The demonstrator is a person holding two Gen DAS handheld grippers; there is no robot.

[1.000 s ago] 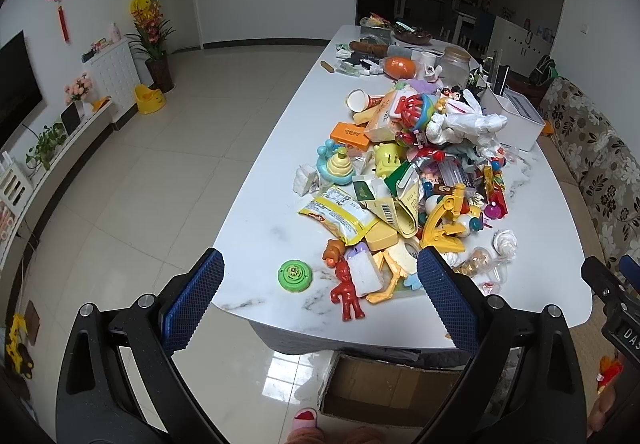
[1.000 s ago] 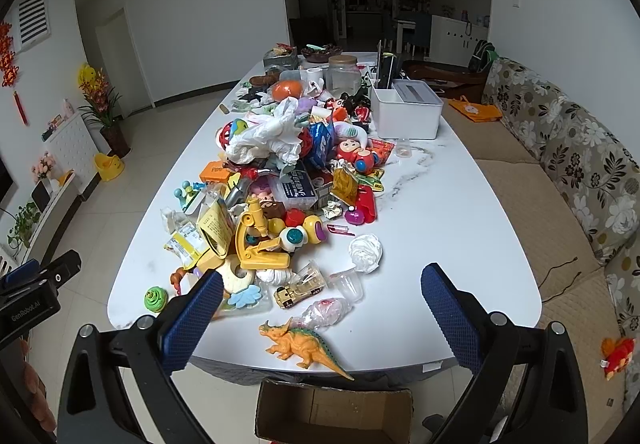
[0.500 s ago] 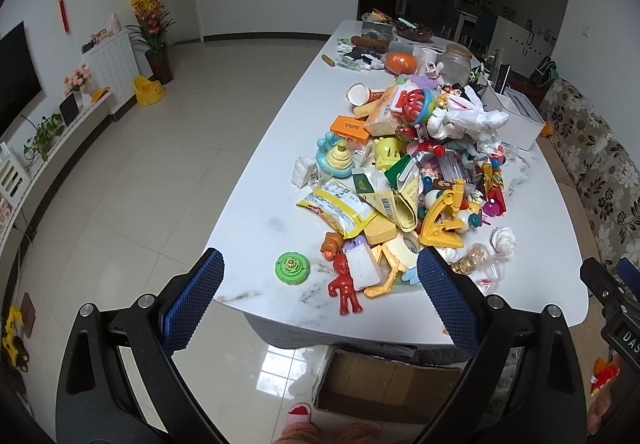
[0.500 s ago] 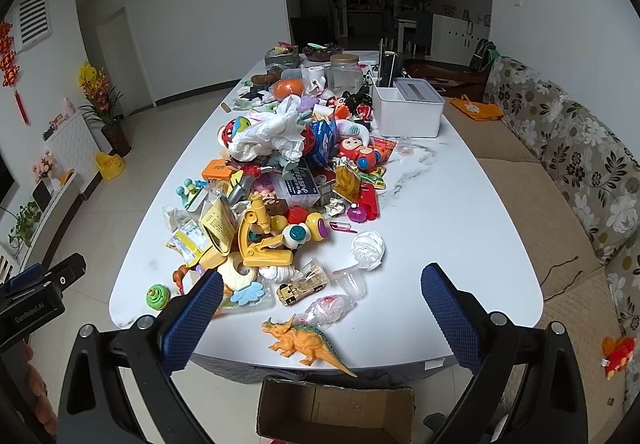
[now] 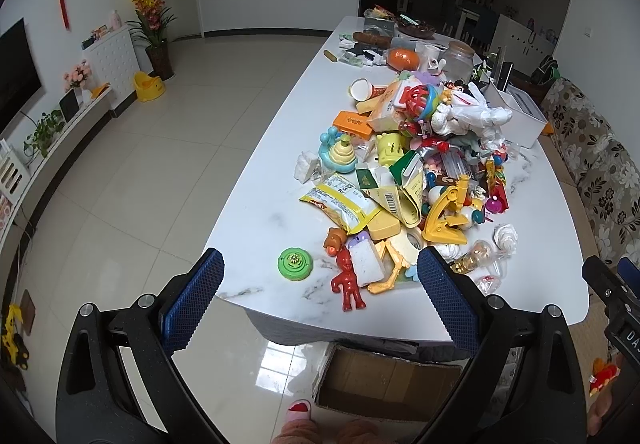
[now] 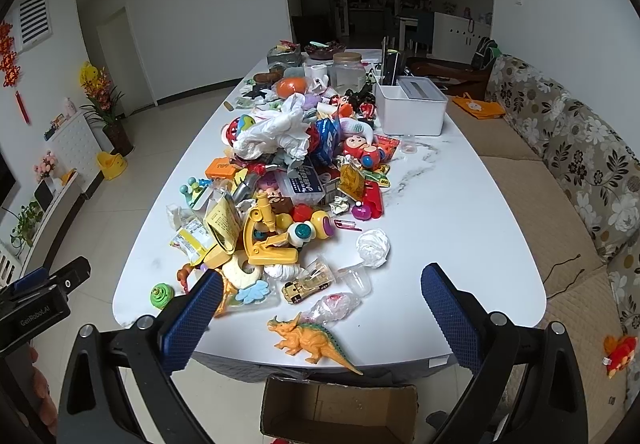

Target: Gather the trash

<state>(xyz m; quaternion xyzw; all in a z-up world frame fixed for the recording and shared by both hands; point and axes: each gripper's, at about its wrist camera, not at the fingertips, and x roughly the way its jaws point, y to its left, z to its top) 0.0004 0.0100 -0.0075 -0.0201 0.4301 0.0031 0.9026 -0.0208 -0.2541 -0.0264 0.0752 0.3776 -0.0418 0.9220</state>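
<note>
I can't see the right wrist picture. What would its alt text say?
A white table piled with toys and wrappers, seen past the open, empty right tool. Near the front edge lie an orange dinosaur, a crumpled plastic bag and a clear cup. An open cardboard box sits on the floor below.

White table [image 6: 460, 228] heaped with toys [image 6: 272, 240], maybe wrappers [image 5: 344, 200].

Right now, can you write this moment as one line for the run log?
phase: approach | left gripper: open, empty | right gripper: open, empty | table: toys mixed with trash | box: on floor below near edge
</note>
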